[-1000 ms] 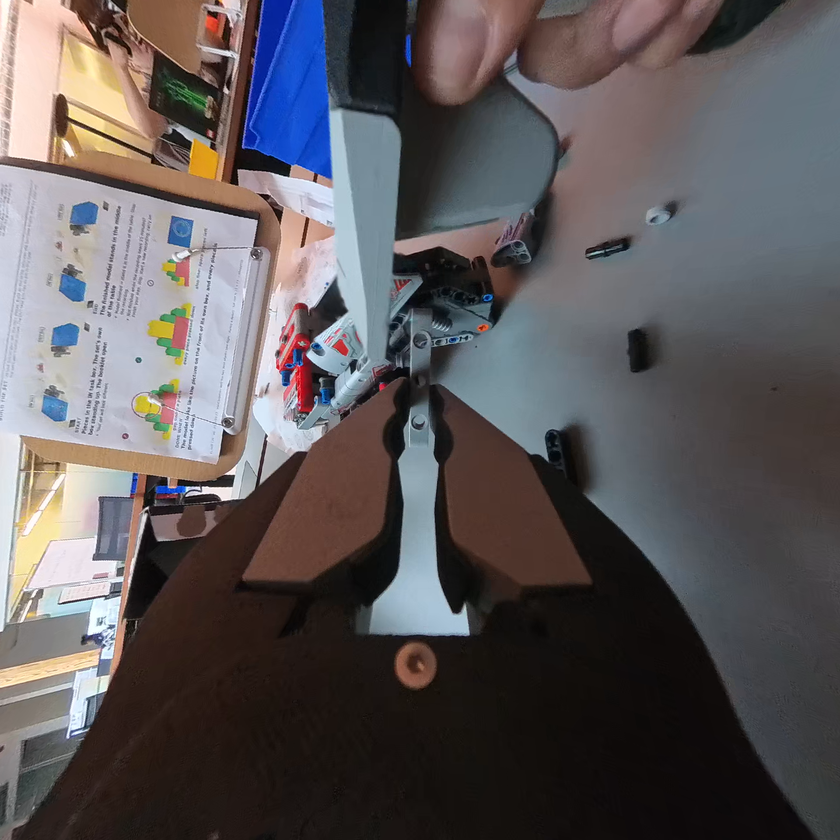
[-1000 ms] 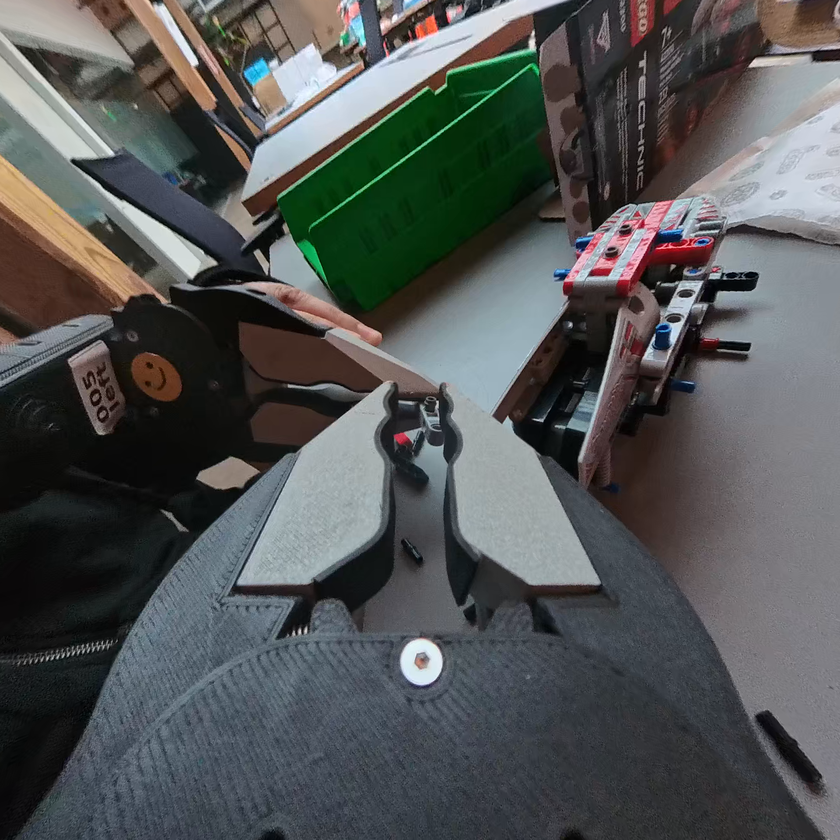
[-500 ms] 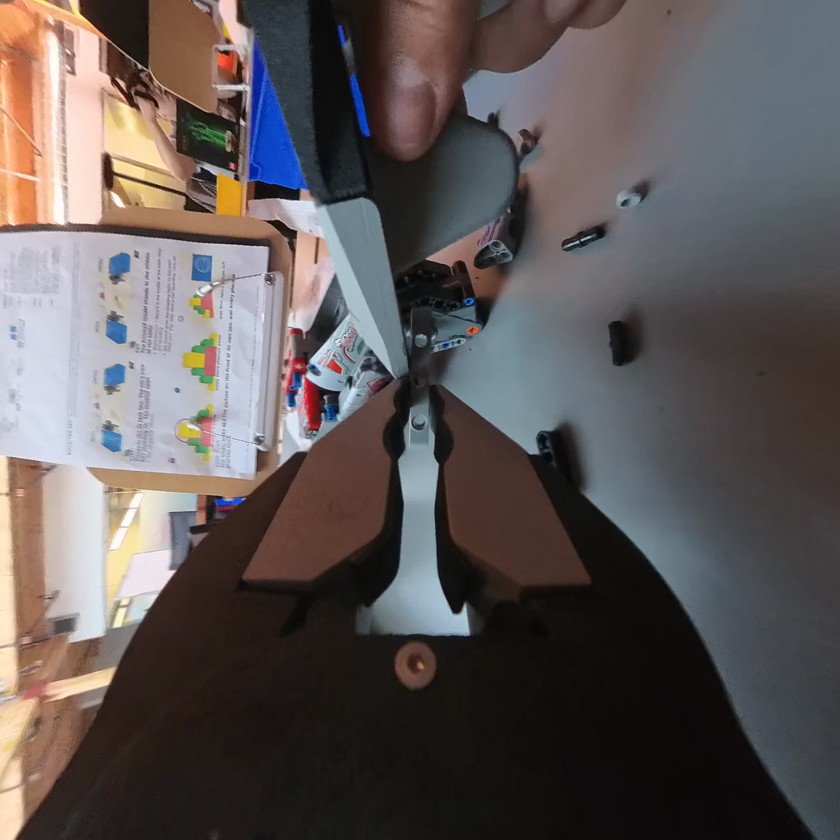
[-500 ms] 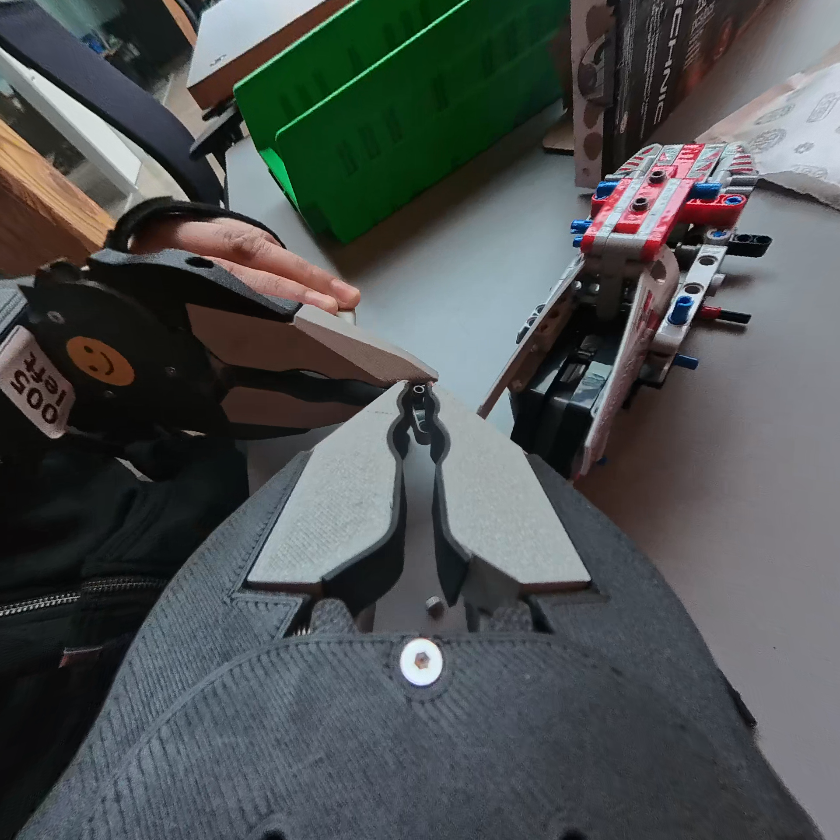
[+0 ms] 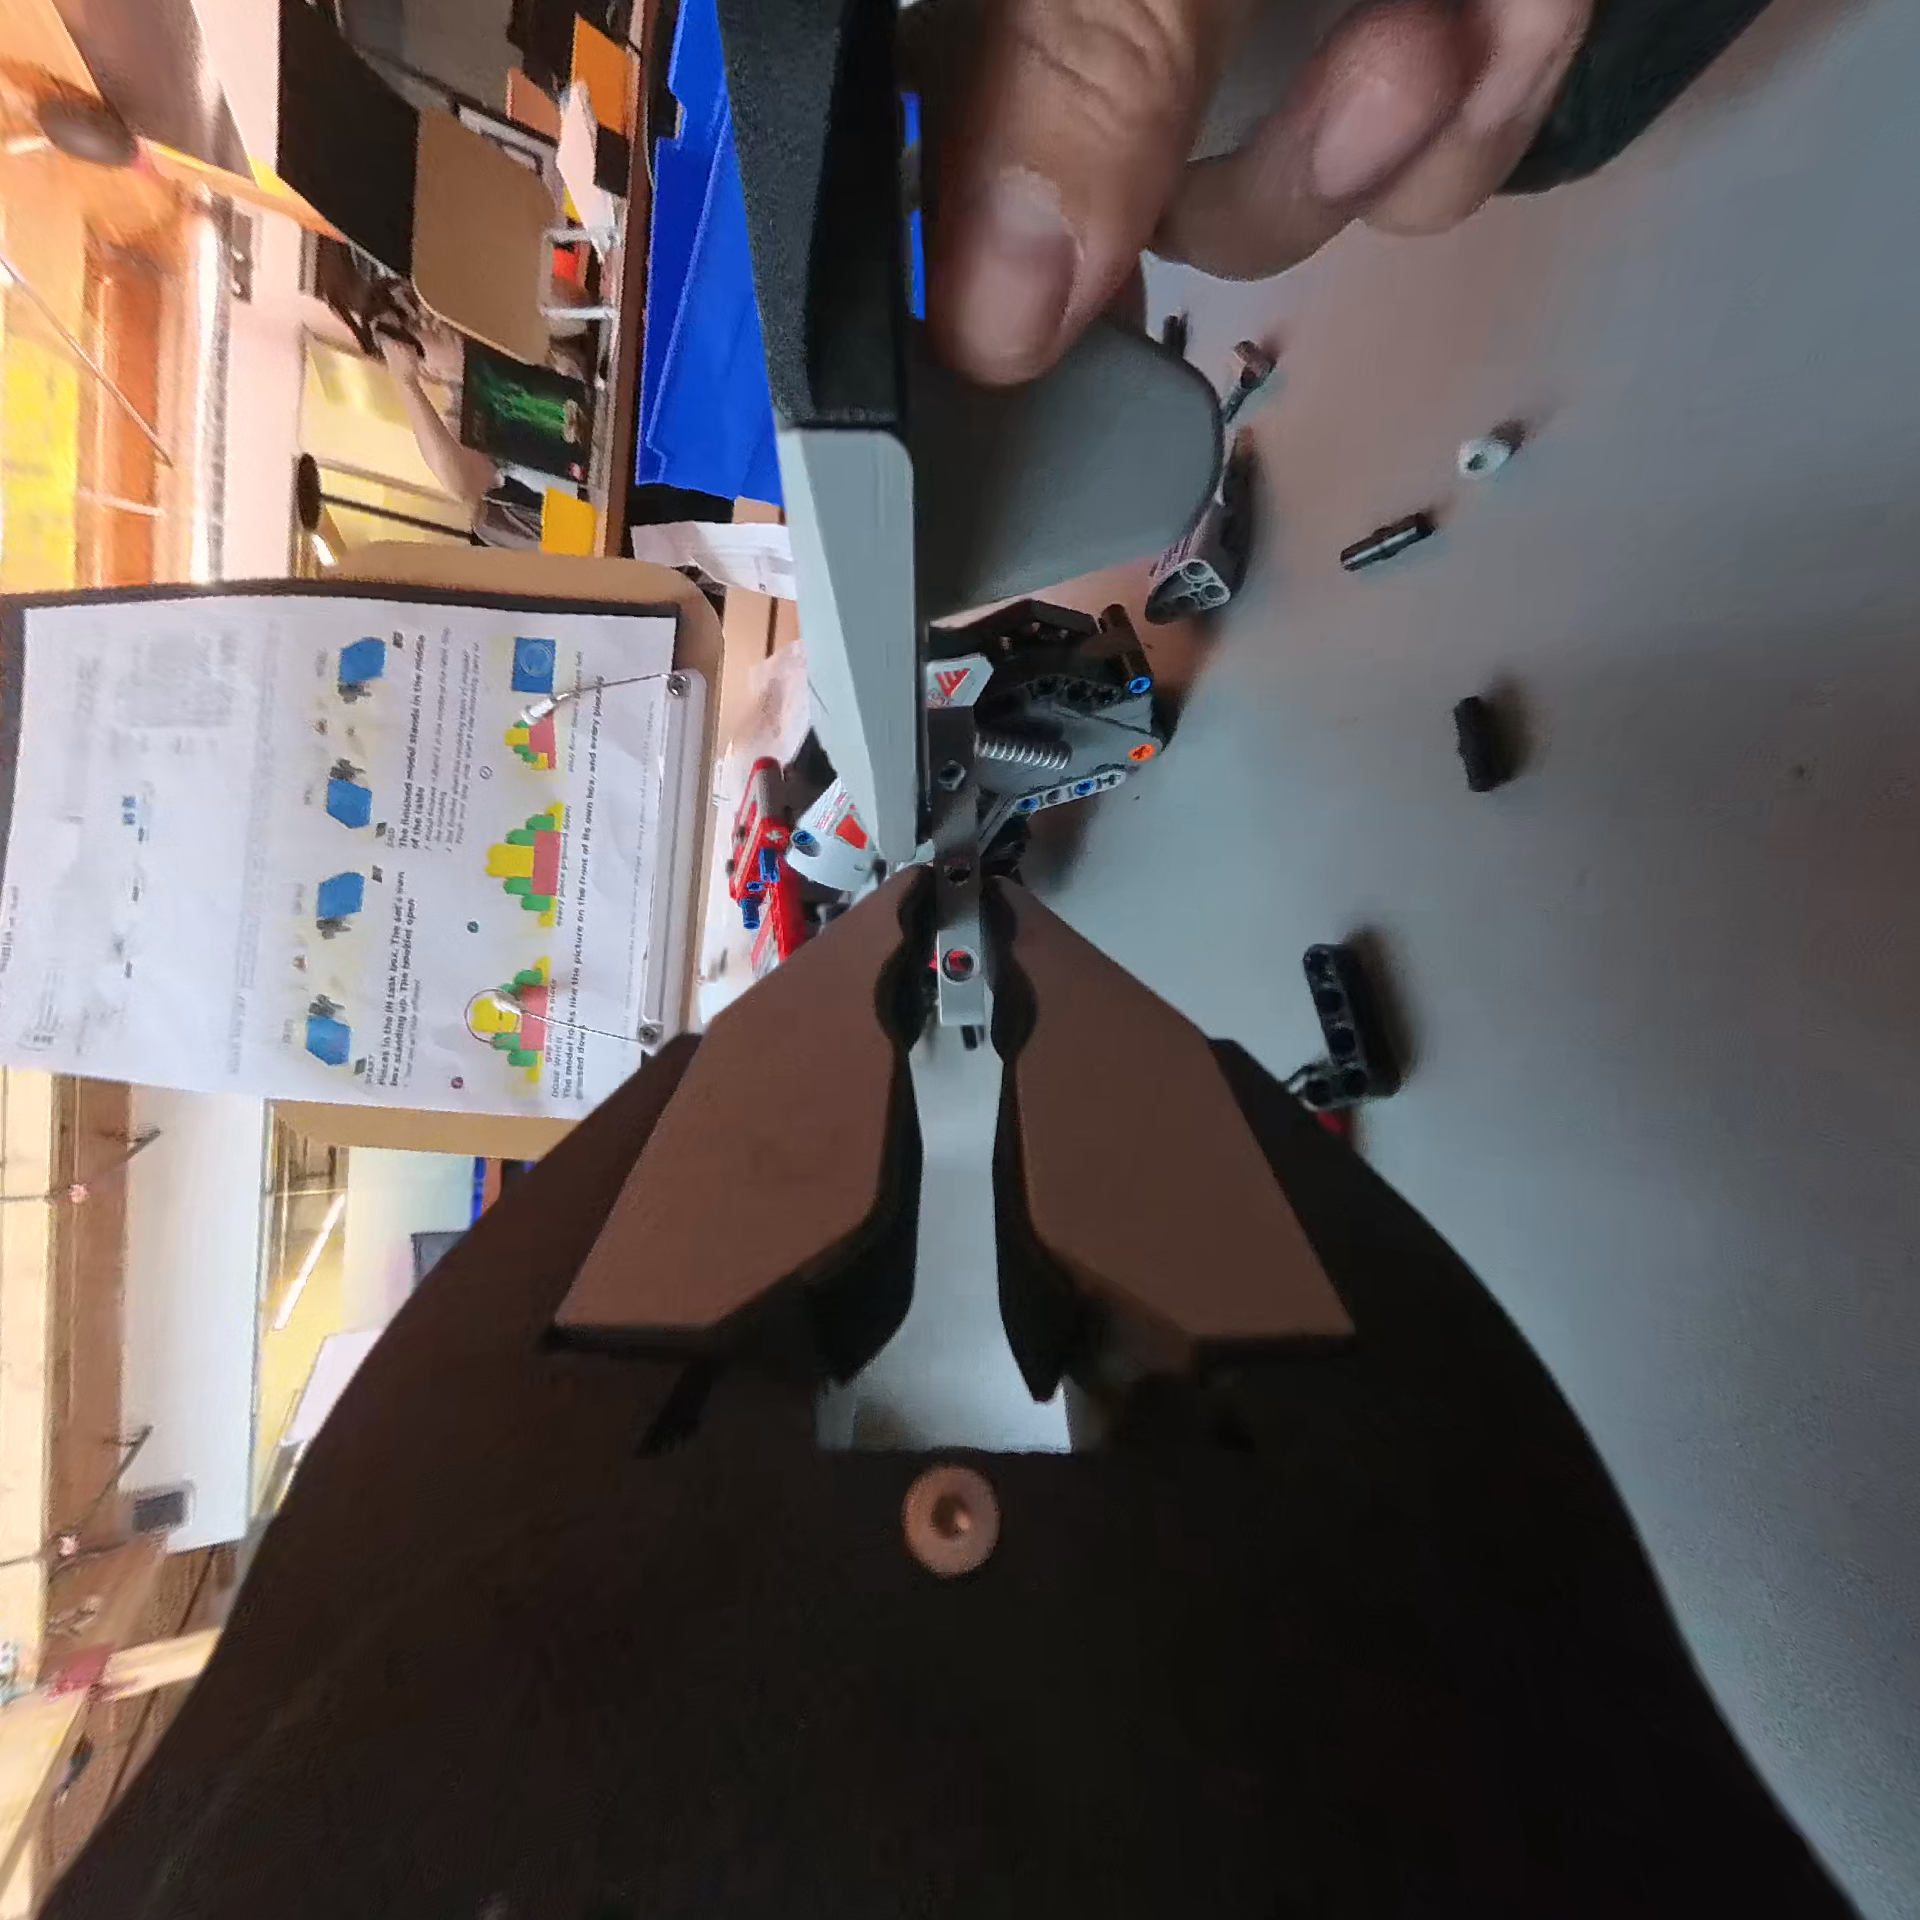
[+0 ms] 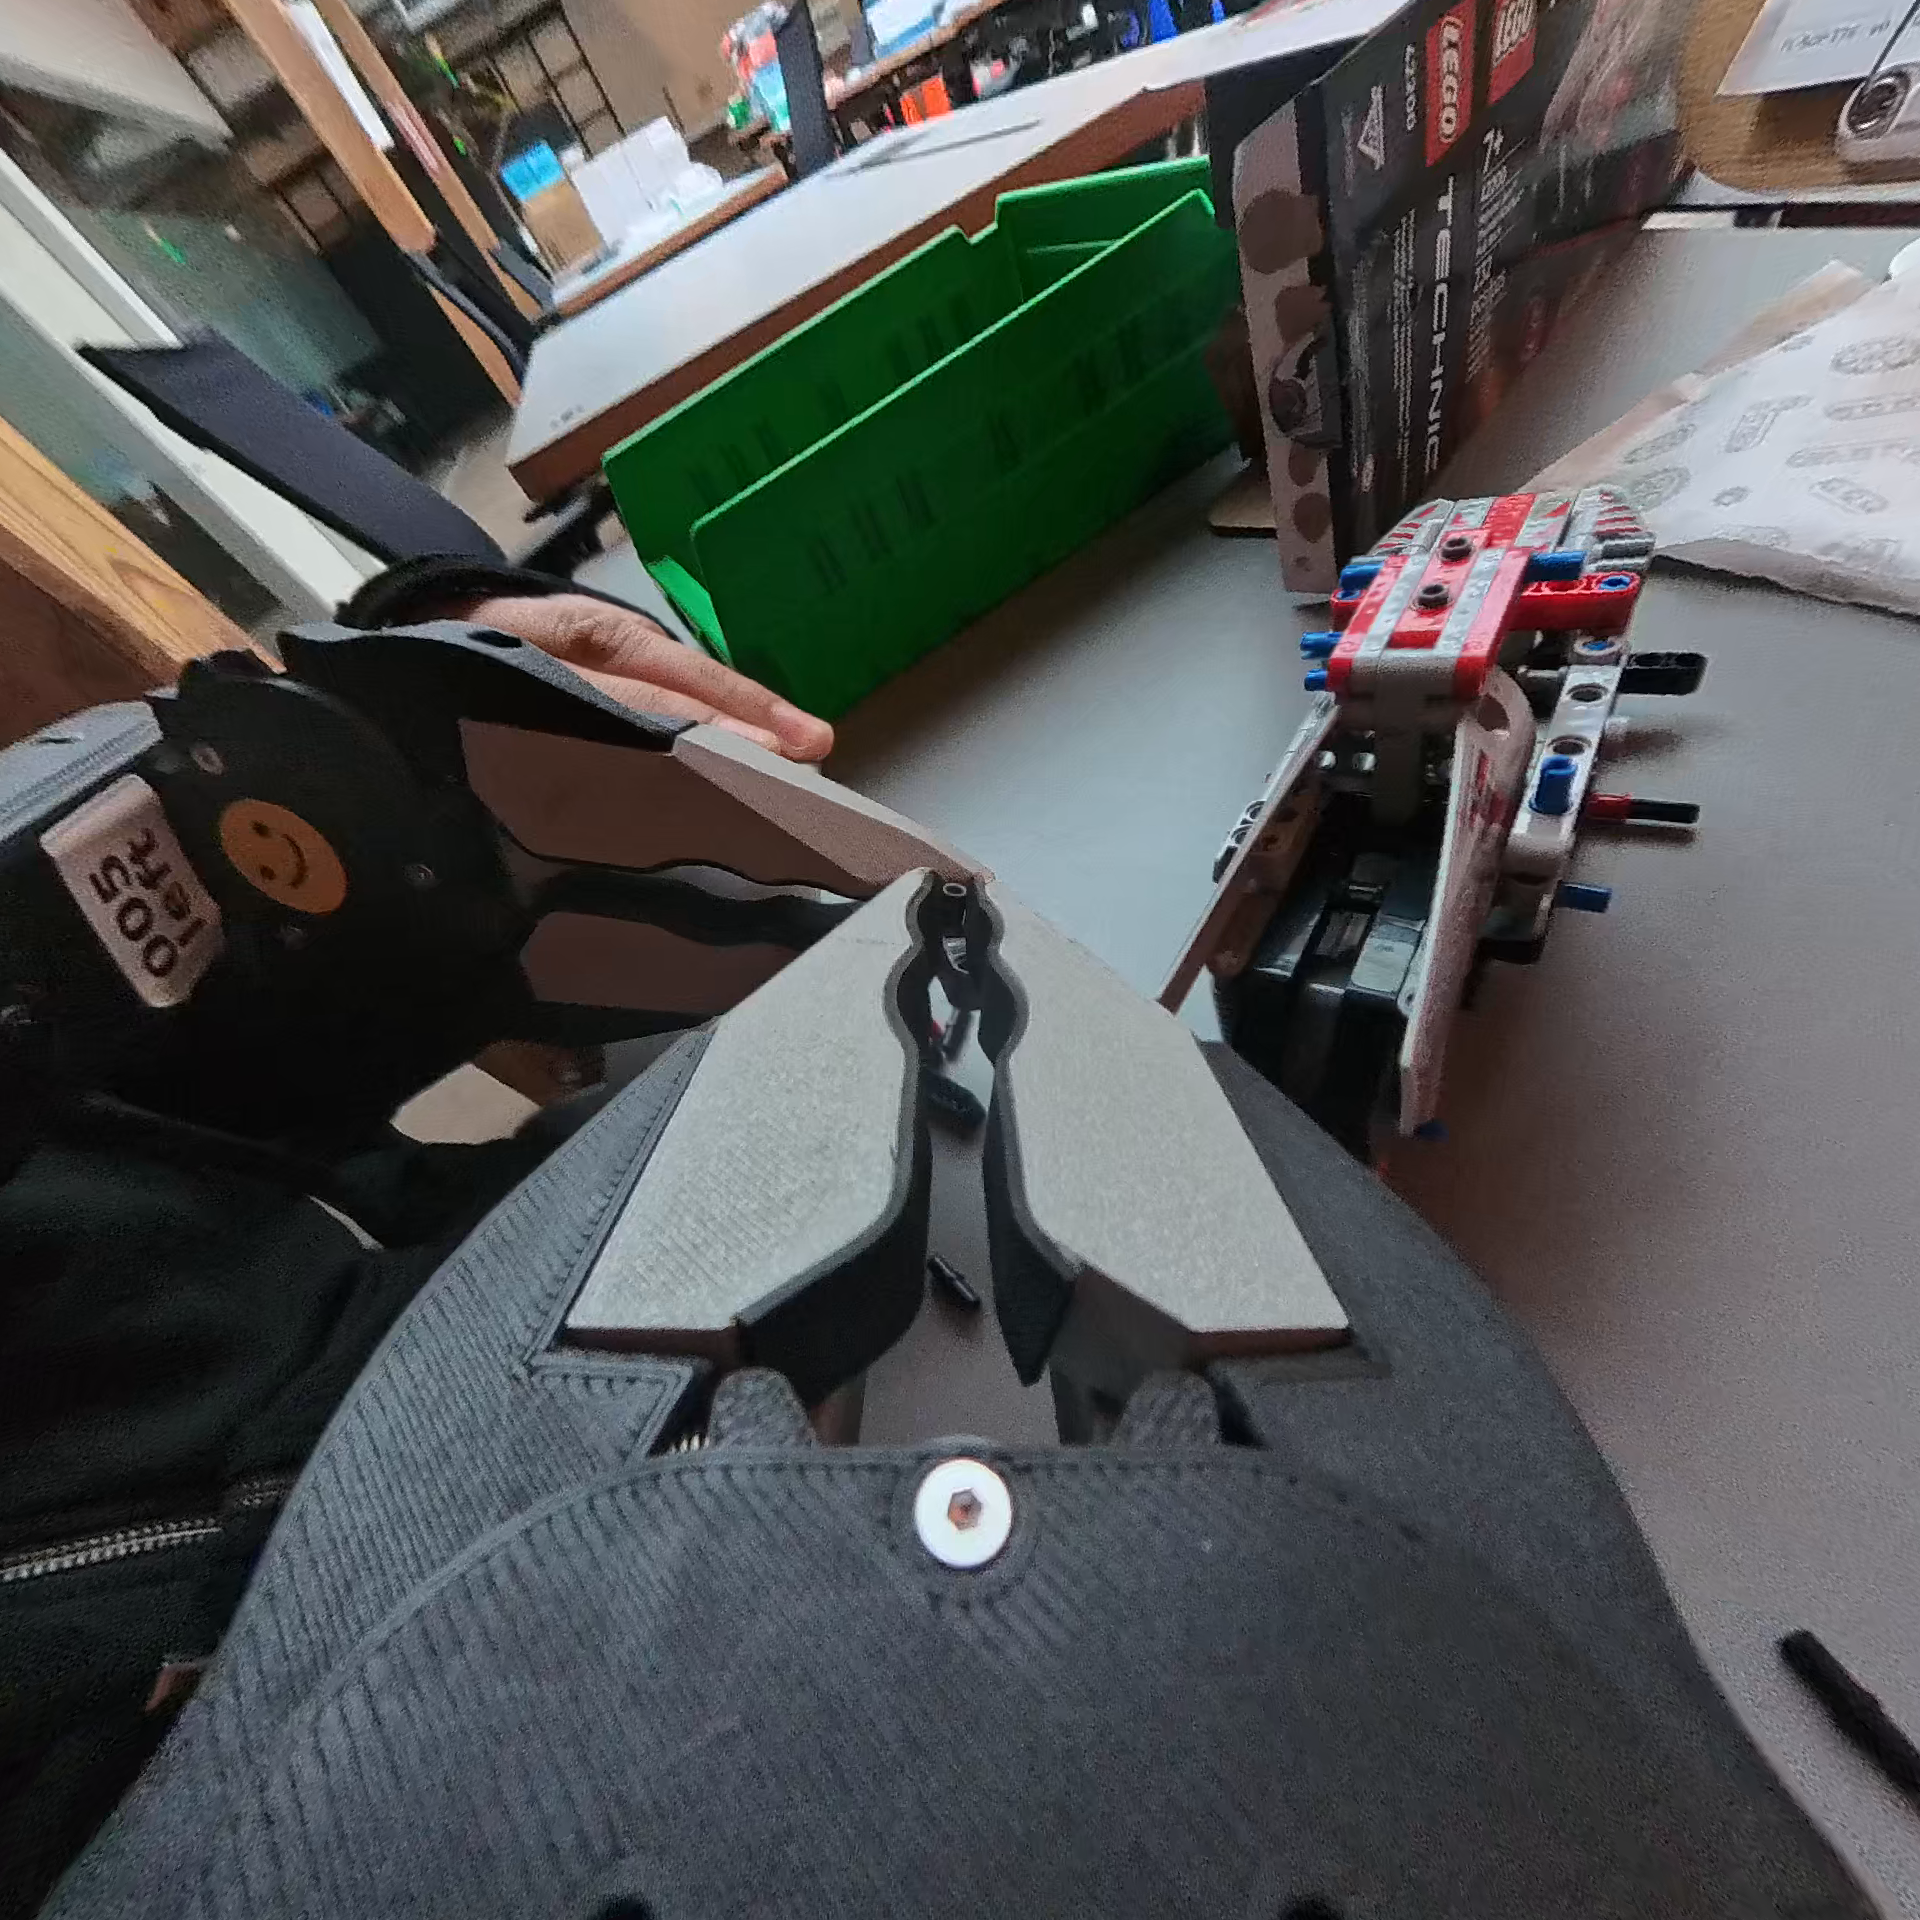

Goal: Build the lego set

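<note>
Fingers of my left gripper were pinched shut on a light grey beam with a round hole in it. My right gripper was closed too, and it gripped a small black pin at its very tips. The two sets of tips touched, so the pin sat right at the end of the beam. I could not tell if the pin was inside a hole.

Just past the tips, on the grey table, stood the half-built red, white and black model. It was tilted onto its side, with blue pins sticking out. Small black pieces lay loose on the table to the right in my left view, along with a black beam near my gripper.

Far behind the model stood the dark set box and a green bin. A clipboard with a picture sheet stood to the left.
</note>
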Demonstrator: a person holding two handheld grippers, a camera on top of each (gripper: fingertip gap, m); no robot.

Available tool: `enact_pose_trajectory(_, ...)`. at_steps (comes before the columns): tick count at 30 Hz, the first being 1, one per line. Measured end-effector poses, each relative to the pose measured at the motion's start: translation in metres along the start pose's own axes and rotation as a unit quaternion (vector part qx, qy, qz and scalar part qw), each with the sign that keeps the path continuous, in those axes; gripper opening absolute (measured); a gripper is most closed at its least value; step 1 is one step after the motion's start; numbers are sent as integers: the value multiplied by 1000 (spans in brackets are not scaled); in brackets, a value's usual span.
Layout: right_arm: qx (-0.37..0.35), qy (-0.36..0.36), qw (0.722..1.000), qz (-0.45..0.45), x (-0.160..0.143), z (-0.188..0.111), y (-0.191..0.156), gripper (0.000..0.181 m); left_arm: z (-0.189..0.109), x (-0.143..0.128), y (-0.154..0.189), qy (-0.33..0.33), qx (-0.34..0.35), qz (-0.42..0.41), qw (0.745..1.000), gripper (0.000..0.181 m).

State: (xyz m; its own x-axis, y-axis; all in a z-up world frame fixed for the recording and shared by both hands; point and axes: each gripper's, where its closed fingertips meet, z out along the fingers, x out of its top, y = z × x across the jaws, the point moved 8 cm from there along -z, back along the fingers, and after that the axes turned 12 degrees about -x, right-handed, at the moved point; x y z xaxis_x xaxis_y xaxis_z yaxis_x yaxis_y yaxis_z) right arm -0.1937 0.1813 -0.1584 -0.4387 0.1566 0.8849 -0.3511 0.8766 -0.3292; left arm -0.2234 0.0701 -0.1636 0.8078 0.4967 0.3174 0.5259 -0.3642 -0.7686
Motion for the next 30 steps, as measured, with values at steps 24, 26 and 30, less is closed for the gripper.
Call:
enact_pose_trajectory(24, 8, -106, 993, -47, 14, -54, 33, 2, 6, 8, 9, 57, -48, -68, 995, 5)
enact_pose_trajectory(26, -10, -137, 987, -87, 4, -54, 34, 2, 6, 8, 9, 59, -38, -53, 996, 5)
enact_pose_trajectory(30, -45, -200, 969, -140, -28, -47, 39, 2, 11, 7, 13, 38, -40, -27, 998, 6)
